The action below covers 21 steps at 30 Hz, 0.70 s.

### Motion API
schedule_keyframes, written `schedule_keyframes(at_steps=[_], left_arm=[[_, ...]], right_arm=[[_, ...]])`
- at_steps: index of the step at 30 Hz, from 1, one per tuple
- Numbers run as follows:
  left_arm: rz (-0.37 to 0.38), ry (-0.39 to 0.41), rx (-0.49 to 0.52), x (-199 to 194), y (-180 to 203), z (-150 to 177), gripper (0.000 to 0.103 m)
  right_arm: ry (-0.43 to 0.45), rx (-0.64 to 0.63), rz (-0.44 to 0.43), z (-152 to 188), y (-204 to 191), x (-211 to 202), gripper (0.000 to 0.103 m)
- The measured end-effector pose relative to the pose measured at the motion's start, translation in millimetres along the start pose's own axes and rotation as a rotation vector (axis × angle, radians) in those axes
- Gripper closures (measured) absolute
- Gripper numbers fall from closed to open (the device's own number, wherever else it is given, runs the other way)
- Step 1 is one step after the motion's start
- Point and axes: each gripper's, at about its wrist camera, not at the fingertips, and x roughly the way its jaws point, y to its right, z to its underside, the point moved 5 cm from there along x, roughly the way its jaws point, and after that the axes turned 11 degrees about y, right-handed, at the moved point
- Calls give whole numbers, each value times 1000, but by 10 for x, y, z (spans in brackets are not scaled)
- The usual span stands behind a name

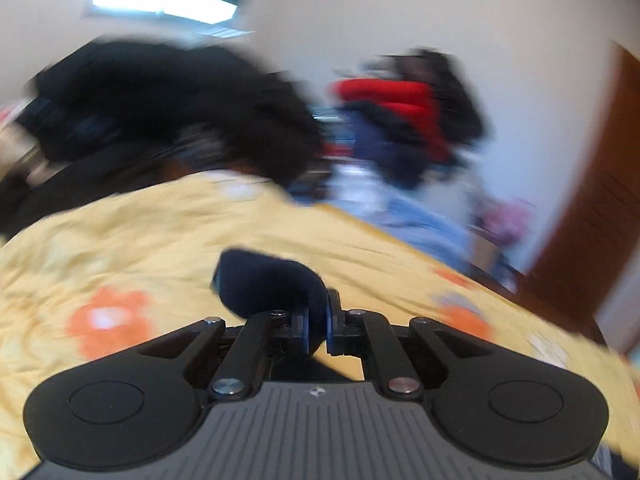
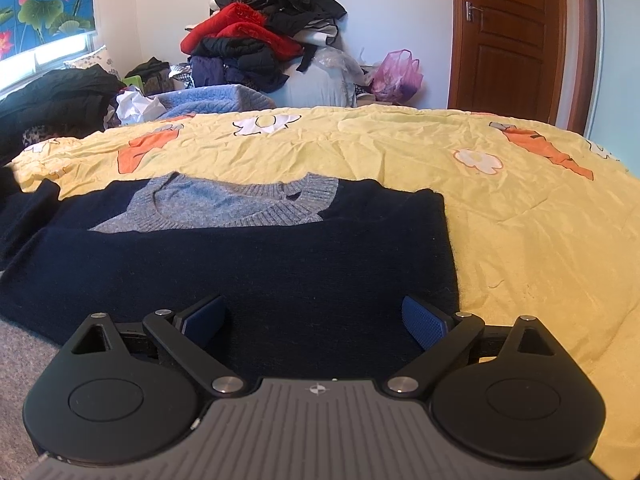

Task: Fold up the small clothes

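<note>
A navy sweater [image 2: 240, 264] with a grey knit collar [image 2: 224, 204] lies flat on the yellow bedspread [image 2: 500, 220], one side folded across its body. A navy sleeve [image 2: 24, 216] trails off at the far left. My right gripper [image 2: 312, 316] hovers over the sweater's near hem, open, with nothing between its blue pads [image 2: 424, 322]. In the blurred left wrist view, my left gripper [image 1: 318, 312] is shut on a bunched fold of navy knit [image 1: 264, 284], lifted above the bedspread [image 1: 160, 240]. Which part of the sweater that fold is I cannot tell.
A tall pile of red, black and navy clothes [image 2: 260, 40] stands against the far wall. Black garments [image 2: 52, 92] lie at the bed's left, beside a blue quilted item [image 2: 208, 100]. A pink plastic bag [image 2: 396, 76] and a brown door [image 2: 508, 36] are at the right.
</note>
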Motion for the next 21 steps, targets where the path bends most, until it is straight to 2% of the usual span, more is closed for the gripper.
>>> schedule_keyframes(at_steps=[3, 6, 9, 11, 12, 13, 14, 15, 17, 19, 21], left_arm=[[212, -13, 187, -402, 996, 419, 96], [367, -99, 318, -670, 1729, 1072, 95], [436, -228, 445, -788, 2124, 1669, 92], [454, -226, 554, -908, 2219, 1851, 89], [450, -199, 589, -988, 2211, 1858, 82], [452, -177, 597, -1067, 2169, 1819, 77], [459, -162, 579, -1151, 2108, 1755, 63], [463, -147, 542, -1218, 2016, 1679, 41], [454, -102, 443, -1369, 1765, 1526, 20], [433, -85, 356, -1558, 1596, 1424, 20], [401, -134, 282, -1609, 1384, 1443, 20]], right_arm=[[7, 23, -11, -6, 31, -11, 7], [14, 51, -23, -14, 64, -22, 7], [20, 76, -34, -22, 93, -35, 7], [25, 93, -41, -25, 112, -45, 7], [27, 101, -45, -26, 121, -48, 7], [29, 109, -49, -27, 129, -53, 7], [30, 116, -53, -28, 136, -56, 7], [32, 123, -57, -29, 144, -57, 7], [31, 133, -65, -32, 150, -60, 6], [22, 134, -63, -56, 139, -66, 7], [12, 181, -66, -122, 89, -130, 13]])
